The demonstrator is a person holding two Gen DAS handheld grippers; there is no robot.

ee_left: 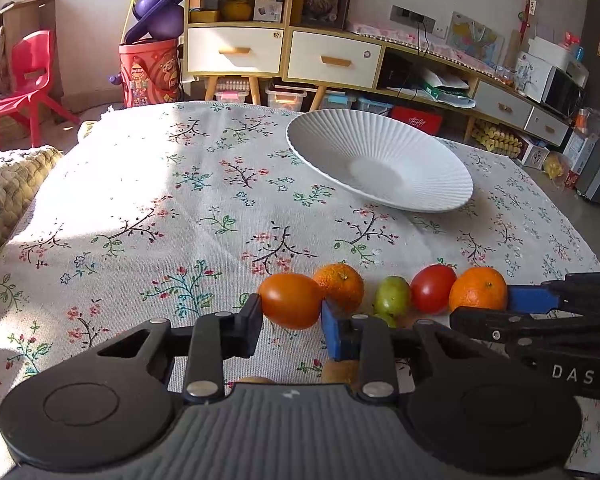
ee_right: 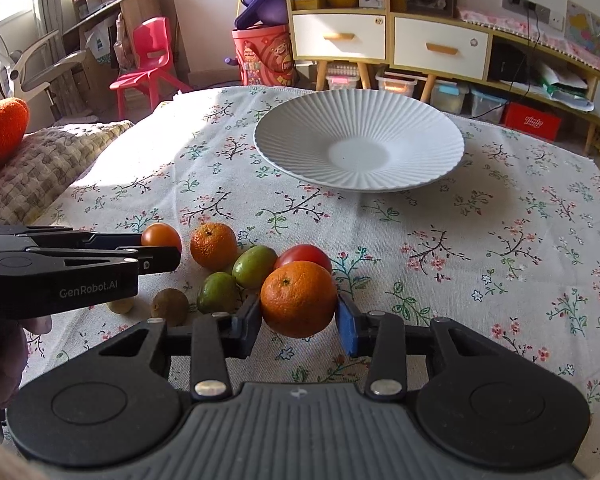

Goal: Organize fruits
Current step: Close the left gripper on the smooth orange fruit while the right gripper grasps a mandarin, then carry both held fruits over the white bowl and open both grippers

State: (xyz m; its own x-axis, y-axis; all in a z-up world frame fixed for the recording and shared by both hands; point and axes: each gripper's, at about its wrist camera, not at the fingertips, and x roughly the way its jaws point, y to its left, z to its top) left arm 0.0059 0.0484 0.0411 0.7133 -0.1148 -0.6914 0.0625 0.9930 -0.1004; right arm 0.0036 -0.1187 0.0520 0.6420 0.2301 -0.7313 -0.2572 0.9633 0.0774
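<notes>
My left gripper [ee_left: 291, 314] is shut on an orange tomato [ee_left: 291, 300], also seen in the right wrist view [ee_right: 161, 236]. My right gripper [ee_right: 298, 314] is shut on a mandarin [ee_right: 298, 298], also seen in the left wrist view [ee_left: 478, 289]. On the floral cloth lie a second mandarin [ee_right: 213, 246], a red tomato [ee_right: 306, 255], two green fruits [ee_right: 255, 266] [ee_right: 217, 292] and two small brown kiwis [ee_right: 169, 306] [ee_right: 121, 305]. An empty white ribbed plate [ee_right: 296, 128] stands further back, and shows in the left wrist view [ee_left: 432, 168].
A knitted cushion [ee_right: 32, 164] lies off the table's left edge. Behind the table are a red chair [ee_right: 150, 60], a red bin [ee_right: 266, 56] and low cabinets [ee_right: 440, 46]. Bare cloth [ee_right: 480, 248] lies between the fruits and the plate.
</notes>
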